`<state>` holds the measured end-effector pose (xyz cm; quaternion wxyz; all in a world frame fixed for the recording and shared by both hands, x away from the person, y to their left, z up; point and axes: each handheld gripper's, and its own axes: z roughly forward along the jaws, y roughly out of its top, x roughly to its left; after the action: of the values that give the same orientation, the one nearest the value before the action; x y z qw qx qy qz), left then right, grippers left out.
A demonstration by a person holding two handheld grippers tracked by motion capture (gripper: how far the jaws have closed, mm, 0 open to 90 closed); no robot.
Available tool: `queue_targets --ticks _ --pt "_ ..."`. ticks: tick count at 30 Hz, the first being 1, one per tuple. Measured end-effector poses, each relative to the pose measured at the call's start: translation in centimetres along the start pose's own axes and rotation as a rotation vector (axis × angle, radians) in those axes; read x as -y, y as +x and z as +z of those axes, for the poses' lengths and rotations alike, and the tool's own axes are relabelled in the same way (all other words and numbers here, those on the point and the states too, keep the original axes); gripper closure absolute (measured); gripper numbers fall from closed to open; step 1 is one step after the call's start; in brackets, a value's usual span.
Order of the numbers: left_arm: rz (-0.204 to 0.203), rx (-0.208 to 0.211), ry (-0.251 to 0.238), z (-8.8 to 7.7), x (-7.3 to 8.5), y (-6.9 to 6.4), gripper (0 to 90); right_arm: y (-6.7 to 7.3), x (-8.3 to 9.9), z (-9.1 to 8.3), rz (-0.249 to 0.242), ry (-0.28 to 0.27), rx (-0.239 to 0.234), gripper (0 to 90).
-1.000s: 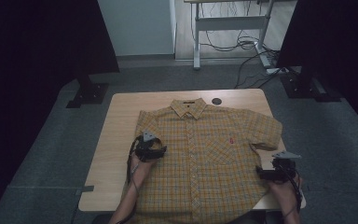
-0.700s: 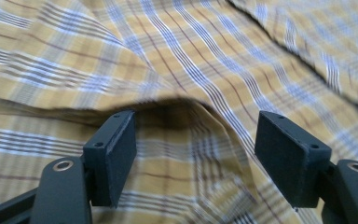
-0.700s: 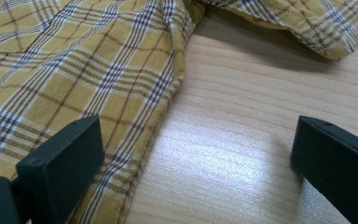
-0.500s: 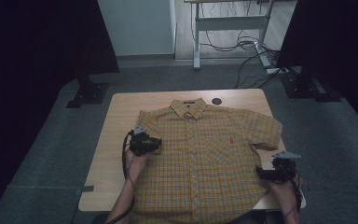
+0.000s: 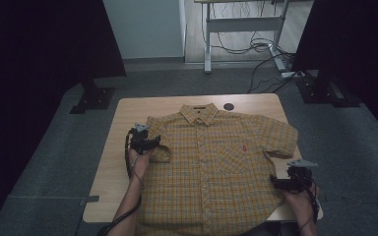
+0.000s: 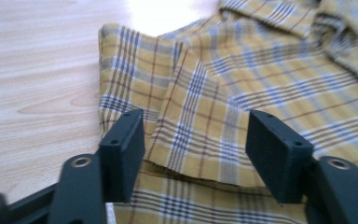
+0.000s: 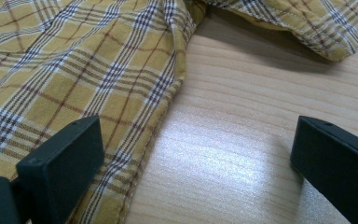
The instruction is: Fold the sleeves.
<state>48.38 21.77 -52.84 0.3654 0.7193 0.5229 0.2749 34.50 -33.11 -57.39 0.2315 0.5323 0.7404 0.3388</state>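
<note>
1. Folding of the plaid shirt (image 5: 216,162) appears to be the work in hand; it is spread face up on the bench (image 5: 123,110), collar away from the person.
2. The left gripper (image 6: 193,149) is seen with its jaws parted, having just been closing. The folded-over left sleeve (image 6: 135,79) lies between and just beyond them, but the pads are not yet pressed on the cloth.
3. The right gripper (image 7: 193,158) is held released, jaws wide. The shirt's side hem (image 7: 168,93) runs past its left jaw, and bare bench lies between the two jaws.
4. Risk at the left: the sleeve edge sits closer to one jaw than the other, so a closure from here could catch a single layer only, and the fold could be pulled open when lifted.
5. Risk at the right: with the hem under one jaw alone, wood instead of fabric could be pinched, or the body panel could be dragged and wrinkled.
6. If both layers of the front are caught together, the whole shirt could be shifted across the bench.
</note>
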Motion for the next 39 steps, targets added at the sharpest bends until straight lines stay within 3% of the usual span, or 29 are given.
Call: queue_targets --ticks 5,8,12,16,19,25,32,39 --pt "0.036 -0.046 0.074 1.6 0.7 0.2 48.6 0.0 0.0 0.0 0.001 -0.001 -0.001 2.1" --pt "0.040 -0.047 0.078 1.6 0.7 0.1 58.1 0.0 0.0 0.0 0.002 0.000 -0.001 2.1" --pt "0.104 -0.047 0.081 1.5 0.6 -0.6 72.1 0.0 0.0 0.0 0.001 0.000 -0.003 2.1" --pt "0.078 -0.026 0.087 1.5 0.5 -0.6 80.3 0.0 0.0 0.0 0.000 0.000 -0.003 2.1" --pt "0.064 -0.019 0.064 1.0 0.2 -0.8 81.0 0.0 0.0 0.0 0.000 0.000 -0.003 2.1" --pt "0.013 0.070 -0.019 0.1 -1.2 -1.8 80.9 0.0 -0.1 0.0 0.000 0.000 -0.003 2.1" --pt "0.005 0.162 -0.067 0.4 -2.5 -4.2 75.5 0.0 0.0 0.1 0.000 0.000 -0.003 2.1" --pt "0.021 0.198 -0.077 1.1 -3.4 -5.9 63.9 0.0 -0.1 0.1 0.001 0.000 -0.003 2.1"
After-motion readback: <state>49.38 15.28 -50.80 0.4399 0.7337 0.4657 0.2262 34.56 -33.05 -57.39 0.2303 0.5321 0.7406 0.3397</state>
